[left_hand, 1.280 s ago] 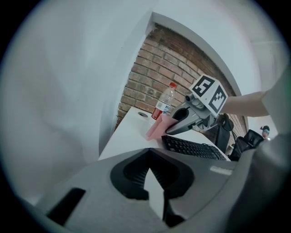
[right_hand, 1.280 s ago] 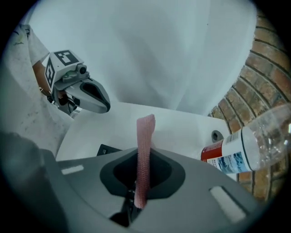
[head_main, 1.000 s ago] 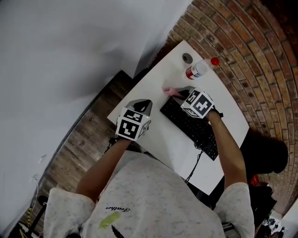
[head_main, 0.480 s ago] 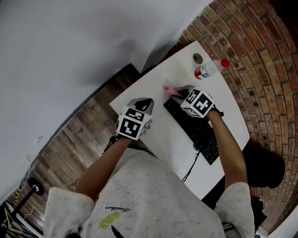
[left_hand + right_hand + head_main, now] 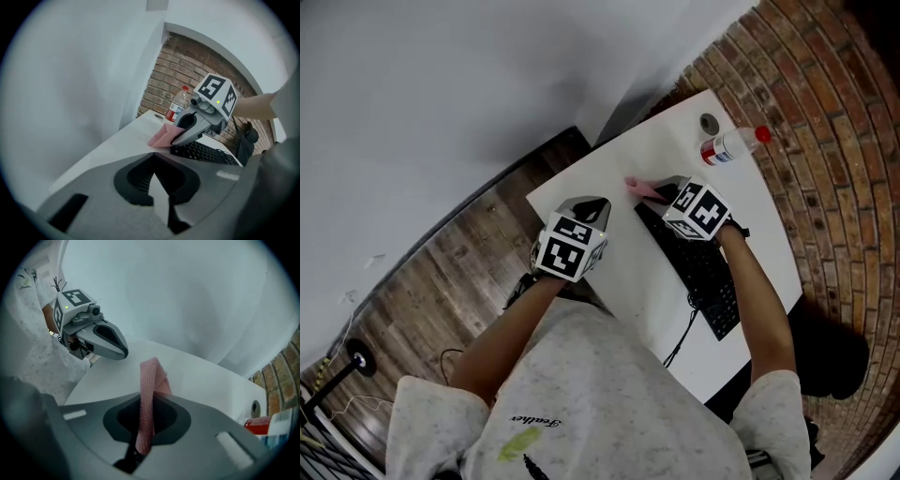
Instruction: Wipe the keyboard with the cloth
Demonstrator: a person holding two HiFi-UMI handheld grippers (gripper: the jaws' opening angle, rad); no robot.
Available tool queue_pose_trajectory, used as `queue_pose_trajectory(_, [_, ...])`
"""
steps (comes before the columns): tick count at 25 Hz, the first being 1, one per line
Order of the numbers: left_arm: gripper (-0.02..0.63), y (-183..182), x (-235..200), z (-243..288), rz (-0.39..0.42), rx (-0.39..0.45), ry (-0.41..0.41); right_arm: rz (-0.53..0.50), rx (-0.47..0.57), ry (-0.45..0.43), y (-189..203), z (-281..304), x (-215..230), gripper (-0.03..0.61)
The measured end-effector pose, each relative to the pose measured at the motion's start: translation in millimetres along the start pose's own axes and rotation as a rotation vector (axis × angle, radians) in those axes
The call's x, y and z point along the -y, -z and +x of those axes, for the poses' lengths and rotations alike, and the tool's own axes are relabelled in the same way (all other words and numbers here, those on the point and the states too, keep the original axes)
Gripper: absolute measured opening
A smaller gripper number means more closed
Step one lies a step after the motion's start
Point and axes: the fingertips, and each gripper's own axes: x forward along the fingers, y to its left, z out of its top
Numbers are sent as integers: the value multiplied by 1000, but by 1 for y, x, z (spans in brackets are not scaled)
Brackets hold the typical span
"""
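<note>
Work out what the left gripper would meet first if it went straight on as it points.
Most likely the cloth clamped in the right gripper, almost dead ahead of the left gripper above the table. Depth is unclear, so this is a guess.

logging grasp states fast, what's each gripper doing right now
Left gripper: closed, empty.
Right gripper: closed on the pink knitted cloth.

Cursive print, seemingly "Feather", on the grey shirt [image 5: 581, 394], lower centre of the head view. Red label on the bottle [image 5: 729, 146], upper right, unreadable.
</note>
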Motion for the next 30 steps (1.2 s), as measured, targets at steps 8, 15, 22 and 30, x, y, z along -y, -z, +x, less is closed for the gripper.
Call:
queue_pose_trajectory(8, [-8,9,-2,-10,-21,19,-47,-41,6,-67,-5,8,-22,23])
queue_pose_trajectory(15, [-8,16,-2,-22,-34,32,-86,-76,18,-98,-10,12,-37,23])
queue_pose_trajectory(22, [-8,22,1,-38,-37,41,-122,-91,43,-130,-13,18,-59,25])
queue_pose_trajectory(30, [-8,22,2,-56,-23,48,-136,-26,180,-81,-35,5,-77,25])
